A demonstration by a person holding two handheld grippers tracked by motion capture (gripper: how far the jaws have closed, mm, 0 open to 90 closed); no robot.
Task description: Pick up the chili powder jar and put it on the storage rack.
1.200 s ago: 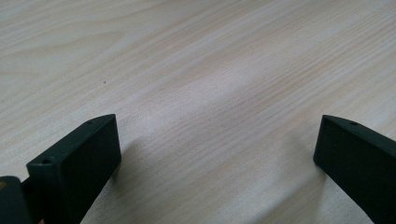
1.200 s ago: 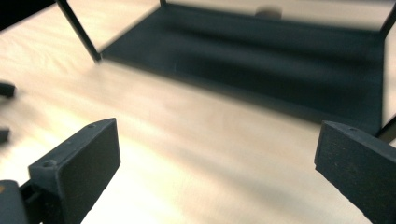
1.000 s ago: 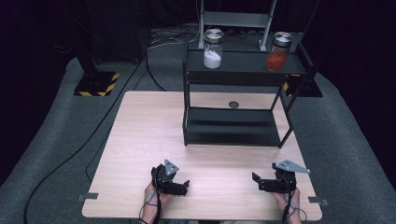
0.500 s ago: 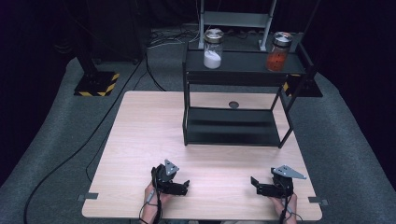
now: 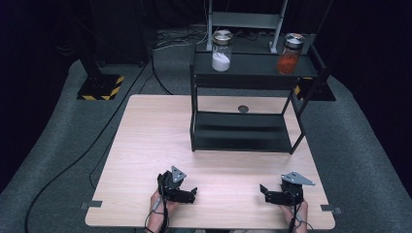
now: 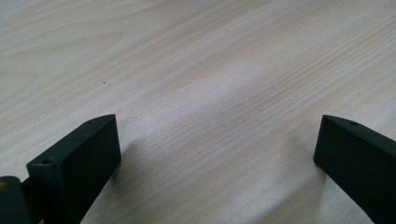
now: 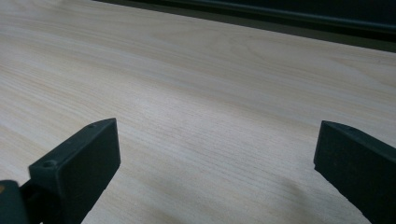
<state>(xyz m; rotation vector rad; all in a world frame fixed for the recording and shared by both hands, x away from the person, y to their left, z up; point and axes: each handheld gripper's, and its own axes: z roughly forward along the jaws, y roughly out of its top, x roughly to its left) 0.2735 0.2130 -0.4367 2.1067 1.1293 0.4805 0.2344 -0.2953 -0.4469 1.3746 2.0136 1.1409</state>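
Both claws near table (image 5: 145, 126) edge.

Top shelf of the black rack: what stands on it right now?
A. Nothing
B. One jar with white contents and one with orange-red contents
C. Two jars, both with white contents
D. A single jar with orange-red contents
B. In the high view, the jar with white contents stands at the left of the top shelf and the jar with orange-red contents at its right, well apart.

two jars (image 5: 222, 50) on one black shelf rack (image 5: 248, 131) — two grippers (image 5: 190, 194), one table (image 5: 145, 145).
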